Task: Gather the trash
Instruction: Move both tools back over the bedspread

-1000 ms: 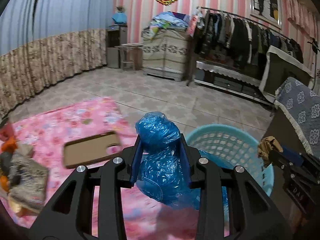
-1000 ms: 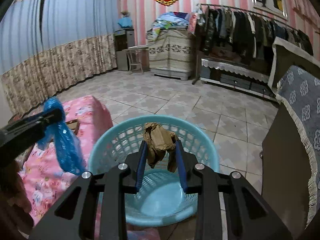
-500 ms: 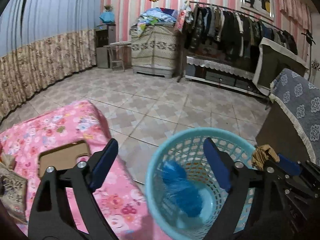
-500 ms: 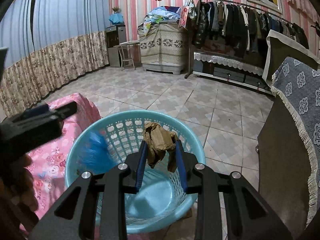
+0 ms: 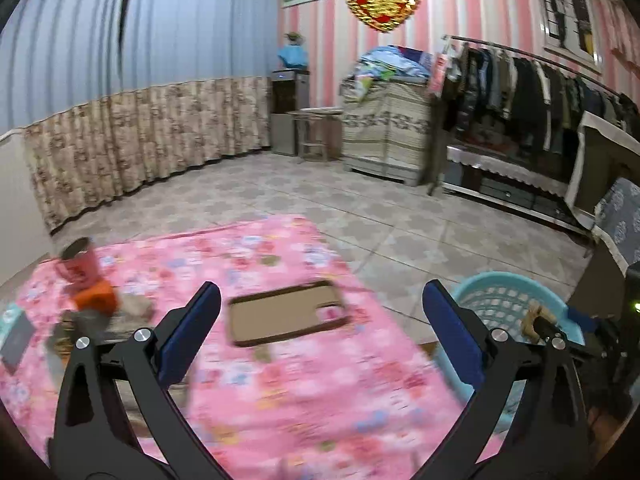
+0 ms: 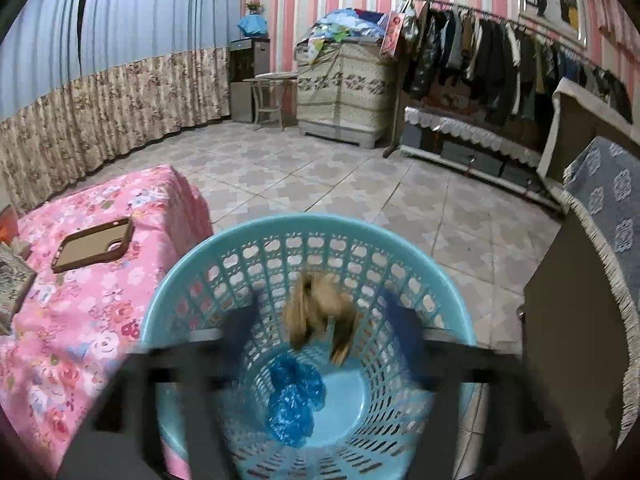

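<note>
A light blue plastic basket [image 6: 224,256] stands on the floor beside the pink table. A crumpled blue plastic bag [image 6: 294,398] lies in its bottom. My right gripper [image 6: 324,316] is over the basket, blurred, with its jaws spread wide; a crumpled brown paper wad [image 6: 320,312] is loose between them, in the air above the basket floor. My left gripper [image 5: 320,336] is wide open and empty above the pink floral tablecloth [image 5: 304,400]. The basket [image 5: 504,292] and the wad [image 5: 534,318] show at the right of the left wrist view.
A brown phone case [image 5: 288,314] lies on the table, also in the right wrist view [image 6: 94,244]. A red cup [image 5: 78,262], an orange object [image 5: 96,300] and a tissue box [image 6: 12,284] sit at the table's left. A dark cabinet [image 6: 568,340] stands right of the basket.
My left gripper let the blue bag fall into the basket, then swung left over the table. My right gripper has opened, and the brown wad is coming free.
</note>
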Tool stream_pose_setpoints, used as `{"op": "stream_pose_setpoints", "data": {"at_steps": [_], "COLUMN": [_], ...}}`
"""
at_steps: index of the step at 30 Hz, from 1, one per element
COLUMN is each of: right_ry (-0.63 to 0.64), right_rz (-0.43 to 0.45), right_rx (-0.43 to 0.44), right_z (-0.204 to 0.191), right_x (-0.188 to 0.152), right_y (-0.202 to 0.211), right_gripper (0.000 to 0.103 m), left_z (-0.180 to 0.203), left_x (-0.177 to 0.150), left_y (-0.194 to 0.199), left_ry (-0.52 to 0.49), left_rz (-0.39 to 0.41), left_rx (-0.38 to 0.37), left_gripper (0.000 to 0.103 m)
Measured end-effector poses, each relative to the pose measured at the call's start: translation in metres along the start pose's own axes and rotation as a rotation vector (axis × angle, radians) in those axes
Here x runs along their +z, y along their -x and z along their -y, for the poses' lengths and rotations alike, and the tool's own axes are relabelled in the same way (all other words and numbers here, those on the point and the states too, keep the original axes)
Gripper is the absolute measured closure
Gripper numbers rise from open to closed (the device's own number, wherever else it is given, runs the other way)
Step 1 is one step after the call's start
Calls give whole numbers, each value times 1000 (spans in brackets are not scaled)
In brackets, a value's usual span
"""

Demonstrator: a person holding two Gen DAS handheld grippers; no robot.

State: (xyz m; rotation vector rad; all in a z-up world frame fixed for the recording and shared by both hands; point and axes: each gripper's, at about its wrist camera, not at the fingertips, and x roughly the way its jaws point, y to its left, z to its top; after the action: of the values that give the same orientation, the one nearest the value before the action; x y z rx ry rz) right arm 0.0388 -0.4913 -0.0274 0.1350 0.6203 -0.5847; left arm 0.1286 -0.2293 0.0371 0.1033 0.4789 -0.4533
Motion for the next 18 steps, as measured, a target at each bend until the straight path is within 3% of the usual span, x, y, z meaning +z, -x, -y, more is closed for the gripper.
{"op": "stream_pose_setpoints", "data": {"at_steps": [9,13,18], "right_ry": [56,73,124], "right_rz": [56,87,112], "right_rx": [68,158,254], "right_z": [-40,-74,-128], "right_x": [8,15,25], "right_y": [35,59,80], "right_gripper": [24,22,18], "left_z": [-106,-149,-196], "left_x": [5,0,-8], "left_y": [49,62,74], "left_ry": [41,26,67], "left_rz": [41,46,40], "left_rx": [187,297,379], "left_gripper": [5,5,5]}}
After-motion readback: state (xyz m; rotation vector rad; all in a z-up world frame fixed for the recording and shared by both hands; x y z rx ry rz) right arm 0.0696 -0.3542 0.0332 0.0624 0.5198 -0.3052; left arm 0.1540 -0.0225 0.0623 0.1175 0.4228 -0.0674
